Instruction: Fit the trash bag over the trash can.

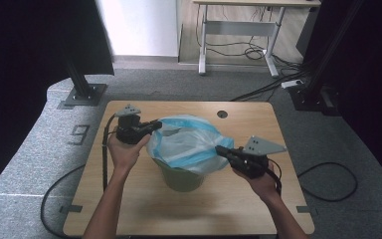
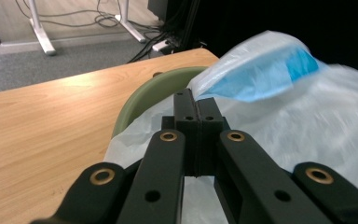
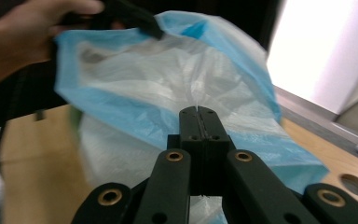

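Both claws (image 1: 155,125) (image 1: 221,149) clamped on blue-rimmed bag (image 1: 186,144), green bin (image 1: 181,178), wooden table (image 1: 144,199), grey carpet (image 1: 25,159), cables

From my high view the counter (image 1: 129,199) is evenly, softly lit, dark curtains flanking. The right gripper view has glare at upper right and motion blur on the bag (image 3: 168,93).

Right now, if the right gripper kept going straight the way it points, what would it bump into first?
Probably the bin bag: the right gripper already pinches its blue rim, with the left gripper farther across.
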`<state>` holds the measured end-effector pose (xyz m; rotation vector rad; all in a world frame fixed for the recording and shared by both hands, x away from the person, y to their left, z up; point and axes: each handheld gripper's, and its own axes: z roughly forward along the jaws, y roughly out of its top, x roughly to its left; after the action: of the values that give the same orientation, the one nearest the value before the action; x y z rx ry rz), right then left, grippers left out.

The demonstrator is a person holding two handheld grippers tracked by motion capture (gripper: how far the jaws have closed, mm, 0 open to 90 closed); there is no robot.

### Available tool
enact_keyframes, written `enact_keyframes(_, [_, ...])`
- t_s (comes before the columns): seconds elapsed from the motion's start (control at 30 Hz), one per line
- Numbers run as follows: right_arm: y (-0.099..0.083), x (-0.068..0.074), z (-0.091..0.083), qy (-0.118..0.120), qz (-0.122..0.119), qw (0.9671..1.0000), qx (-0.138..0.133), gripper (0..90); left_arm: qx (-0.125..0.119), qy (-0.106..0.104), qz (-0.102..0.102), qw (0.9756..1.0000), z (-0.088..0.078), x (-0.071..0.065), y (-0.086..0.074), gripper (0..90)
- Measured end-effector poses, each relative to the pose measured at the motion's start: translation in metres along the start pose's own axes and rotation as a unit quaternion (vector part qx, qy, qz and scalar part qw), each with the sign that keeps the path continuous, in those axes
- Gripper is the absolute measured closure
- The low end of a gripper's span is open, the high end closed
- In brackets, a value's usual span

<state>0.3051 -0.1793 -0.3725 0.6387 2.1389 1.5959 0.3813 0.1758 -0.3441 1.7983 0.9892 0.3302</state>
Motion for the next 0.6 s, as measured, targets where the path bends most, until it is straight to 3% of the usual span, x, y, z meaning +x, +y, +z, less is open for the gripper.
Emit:
enact_keyframes(0.1, [-0.008, 0.012, -0.004, 0.014, -0.007, 0.9999, -0.002, 88.6, -0.003, 0.006, -0.002, 1.0, -0.002, 0.001, -0.001, 90.0])
enact_keyframes(0.13, [-0.017, 0.021, -0.008, 0.026, -0.004, 0.9997, -0.002, 88.6, -0.005, 0.009, -0.005, 0.9999, -0.004, 0.003, -0.002, 90.0])
enact_keyframes(0.23, [-0.033, 0.03, -0.01, 0.044, 0.009, 0.999, -0.003, 88.7, -0.006, 0.011, -0.007, 0.9999, -0.005, 0.004, -0.003, 90.0])
enact_keyframes(0.43, [-0.056, 0.043, -0.007, 0.054, 0.011, 0.9985, -0.002, 88.7, -0.01, 0.017, -0.013, 0.9997, -0.007, 0.006, -0.004, 90.0])
enact_keyframes(0.6, [-0.082, 0.058, -0.002, 0.072, 0.008, 0.9972, 0.017, 88.7, -0.021, 0.029, -0.025, 0.999, -0.012, 0.013, -0.007, 90.0])
